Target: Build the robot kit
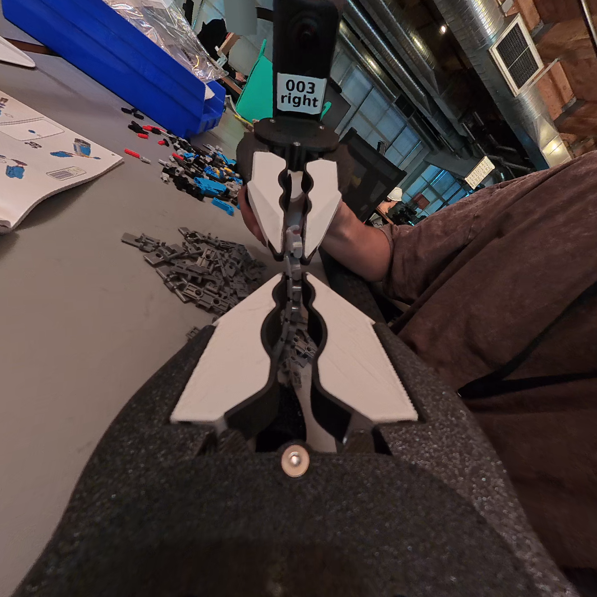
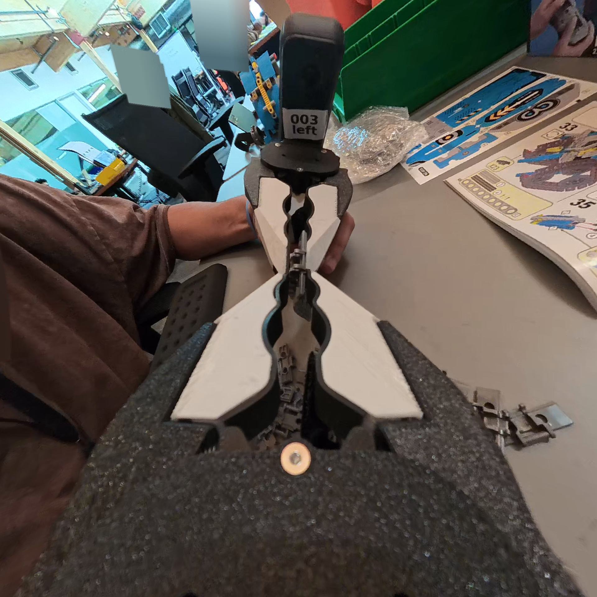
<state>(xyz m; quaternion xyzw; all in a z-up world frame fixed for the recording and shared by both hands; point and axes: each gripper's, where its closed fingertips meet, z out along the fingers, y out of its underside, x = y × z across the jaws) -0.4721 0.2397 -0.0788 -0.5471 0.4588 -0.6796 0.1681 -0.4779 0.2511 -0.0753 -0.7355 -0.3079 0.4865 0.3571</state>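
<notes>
we see bare grey table (image 1: 64,323) to our left; the grey link pile (image 1: 200,271), mixed small parts (image 1: 200,174), booklet (image 1: 48,168) and blue bin (image 1: 129,64) crowd beyond it.

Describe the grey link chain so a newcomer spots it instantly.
Start at the grey table with its loose pile of grey links. Above it, the left gripper and right gripper meet tip to tip. The grey chain is pinched between them, joined and lifted, unlike the loose links.
</notes>
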